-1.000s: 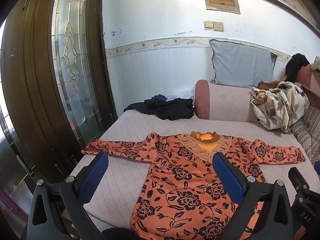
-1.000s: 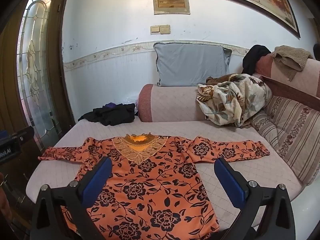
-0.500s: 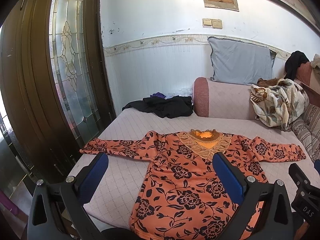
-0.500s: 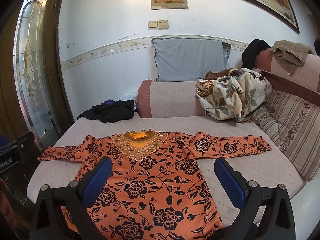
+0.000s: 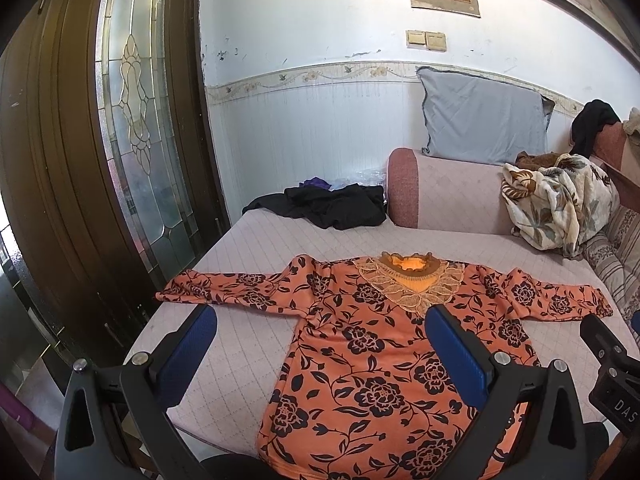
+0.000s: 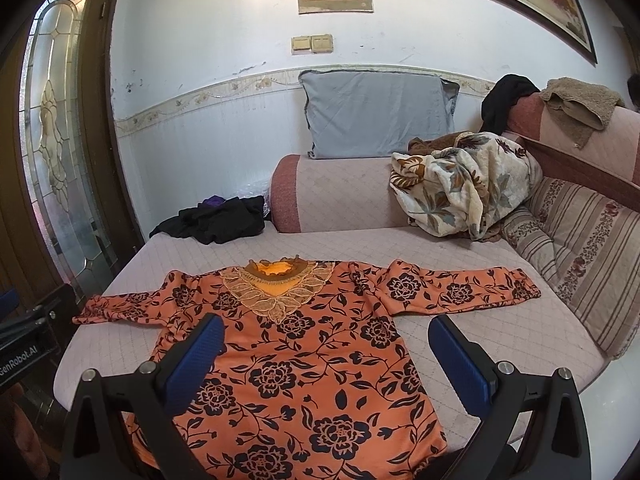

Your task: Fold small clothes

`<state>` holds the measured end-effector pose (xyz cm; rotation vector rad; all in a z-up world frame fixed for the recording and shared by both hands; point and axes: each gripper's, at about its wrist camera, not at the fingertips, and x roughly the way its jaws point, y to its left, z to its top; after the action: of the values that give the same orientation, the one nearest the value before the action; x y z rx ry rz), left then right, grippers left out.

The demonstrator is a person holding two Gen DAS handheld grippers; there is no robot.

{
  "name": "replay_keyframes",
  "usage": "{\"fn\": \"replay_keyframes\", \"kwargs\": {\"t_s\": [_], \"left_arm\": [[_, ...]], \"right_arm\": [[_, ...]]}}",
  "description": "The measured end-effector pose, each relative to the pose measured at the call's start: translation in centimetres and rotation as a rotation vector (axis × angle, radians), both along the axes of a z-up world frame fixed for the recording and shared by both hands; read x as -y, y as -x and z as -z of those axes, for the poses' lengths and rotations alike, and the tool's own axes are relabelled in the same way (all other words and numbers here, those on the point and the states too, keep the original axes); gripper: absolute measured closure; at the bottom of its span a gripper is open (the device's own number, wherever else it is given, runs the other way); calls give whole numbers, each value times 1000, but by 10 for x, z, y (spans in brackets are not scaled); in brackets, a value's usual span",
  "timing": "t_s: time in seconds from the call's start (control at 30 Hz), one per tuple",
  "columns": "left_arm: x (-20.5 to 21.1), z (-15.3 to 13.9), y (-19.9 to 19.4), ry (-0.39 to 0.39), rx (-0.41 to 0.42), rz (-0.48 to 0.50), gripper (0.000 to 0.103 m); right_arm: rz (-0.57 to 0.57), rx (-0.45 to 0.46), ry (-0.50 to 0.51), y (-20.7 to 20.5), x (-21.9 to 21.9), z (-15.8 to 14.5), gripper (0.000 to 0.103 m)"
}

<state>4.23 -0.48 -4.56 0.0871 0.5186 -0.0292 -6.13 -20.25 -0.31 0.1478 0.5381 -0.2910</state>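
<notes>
An orange long-sleeved top with black flowers (image 5: pixel 376 344) (image 6: pixel 296 360) lies flat on the pink quilted sofa seat (image 5: pixel 240 320) (image 6: pixel 500 320), both sleeves spread out sideways, lace neckline away from me. My left gripper (image 5: pixel 320 320) hovers open above the top's left half, near the hem. My right gripper (image 6: pixel 326 328) is open over the top's lower right part. Nothing sits between either pair of blue pads. The right gripper's body shows at the edge of the left wrist view, and the left one's at the edge of the right wrist view.
A black garment heap (image 5: pixel 332 208) (image 6: pixel 216 222) lies at the back left of the seat. A floral blanket (image 5: pixel 560 204) (image 6: pixel 460 192) and a grey pillow (image 6: pixel 376 112) rest on the sofa back. A wooden door with a glass panel (image 5: pixel 132 128) stands at the left.
Both grippers have drifted slightly forward and down toward the top, which now sits a little lower in both views. The top itself has not moved.
</notes>
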Motion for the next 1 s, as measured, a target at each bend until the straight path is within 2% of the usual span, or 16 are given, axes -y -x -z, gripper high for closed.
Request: {"fn": "replay_keyframes", "kwargs": {"t_s": [1.0], "left_arm": [[0,10,-10,0,-29,2,0]], "right_arm": [[1,-32,-17,-11,-2,6,0]]}}
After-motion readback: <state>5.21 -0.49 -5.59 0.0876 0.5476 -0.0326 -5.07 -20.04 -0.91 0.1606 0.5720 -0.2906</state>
